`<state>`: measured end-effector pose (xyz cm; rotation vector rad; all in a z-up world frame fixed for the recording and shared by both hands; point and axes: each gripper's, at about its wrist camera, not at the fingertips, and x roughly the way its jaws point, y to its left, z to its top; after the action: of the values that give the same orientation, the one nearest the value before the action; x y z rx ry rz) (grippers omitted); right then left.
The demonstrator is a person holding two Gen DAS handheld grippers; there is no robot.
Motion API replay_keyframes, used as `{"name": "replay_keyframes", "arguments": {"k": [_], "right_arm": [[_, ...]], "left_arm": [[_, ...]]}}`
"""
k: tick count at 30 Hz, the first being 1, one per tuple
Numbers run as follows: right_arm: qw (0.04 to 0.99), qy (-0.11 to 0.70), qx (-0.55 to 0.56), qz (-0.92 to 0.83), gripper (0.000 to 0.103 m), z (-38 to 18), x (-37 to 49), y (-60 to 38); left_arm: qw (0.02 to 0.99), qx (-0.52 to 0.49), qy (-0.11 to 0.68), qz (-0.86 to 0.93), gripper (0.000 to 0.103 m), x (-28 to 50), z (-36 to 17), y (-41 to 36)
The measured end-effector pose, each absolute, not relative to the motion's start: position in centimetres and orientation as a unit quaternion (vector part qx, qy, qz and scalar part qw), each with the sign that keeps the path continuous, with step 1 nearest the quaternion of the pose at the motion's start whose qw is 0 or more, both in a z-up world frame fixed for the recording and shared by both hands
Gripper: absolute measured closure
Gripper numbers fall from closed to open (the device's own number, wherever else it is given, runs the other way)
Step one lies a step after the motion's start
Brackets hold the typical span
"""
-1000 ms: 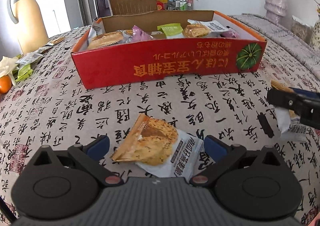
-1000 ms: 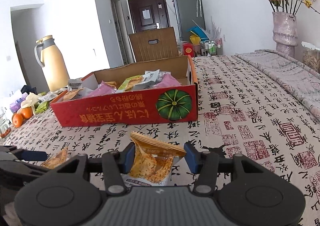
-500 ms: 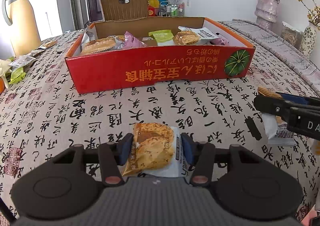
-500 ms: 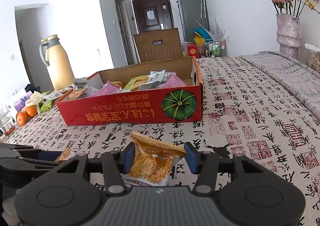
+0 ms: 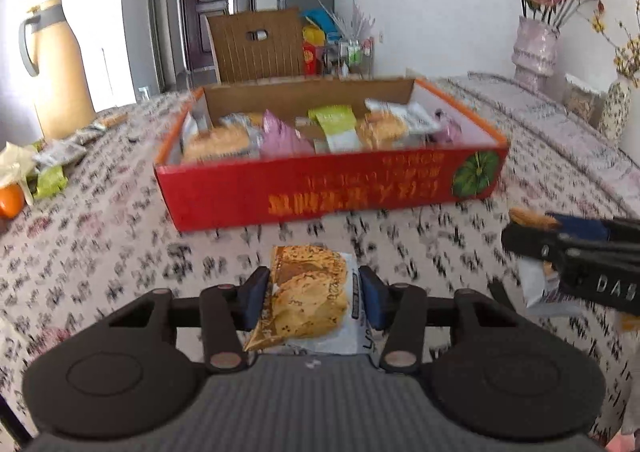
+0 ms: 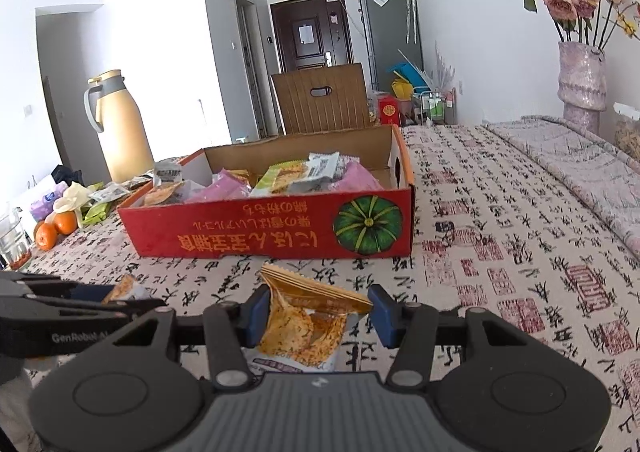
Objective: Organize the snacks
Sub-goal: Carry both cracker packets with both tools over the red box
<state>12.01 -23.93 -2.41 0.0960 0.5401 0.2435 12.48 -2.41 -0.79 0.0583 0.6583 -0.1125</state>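
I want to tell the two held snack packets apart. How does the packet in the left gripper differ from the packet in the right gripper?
The left gripper holds its snack packet flat, printed face up; the right gripper holds its snack packet upright and crumpled, sealed edge on top. The left packet shows a wide white side strip; the right packet shows white only at its bottom. Both are orange cracker-like packets, clamped between blue pads, short of the red box.

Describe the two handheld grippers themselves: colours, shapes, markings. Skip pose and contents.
Both look alike. The left gripper and right gripper have a grey ribbed body, two round black discs, black linkage bars with metal pivot pins, and blue pads on the fingertips. White lettering shows on their sides: "GenRobot" on the left, "DAS" on the right. No cables or sleeves visible.
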Motion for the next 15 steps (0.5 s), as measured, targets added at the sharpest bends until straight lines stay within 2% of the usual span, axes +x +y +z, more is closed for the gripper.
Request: {"name": "replay_keyframes", "arguments": {"k": [15], "right_arm": [[0.971,0.204,0.01,0.128,0.052,2.5,16.5,-21.5]], "left_arm": [[0.97,0.004,0.241,-0.028,0.055,17.2,5.8,-0.9]]}}
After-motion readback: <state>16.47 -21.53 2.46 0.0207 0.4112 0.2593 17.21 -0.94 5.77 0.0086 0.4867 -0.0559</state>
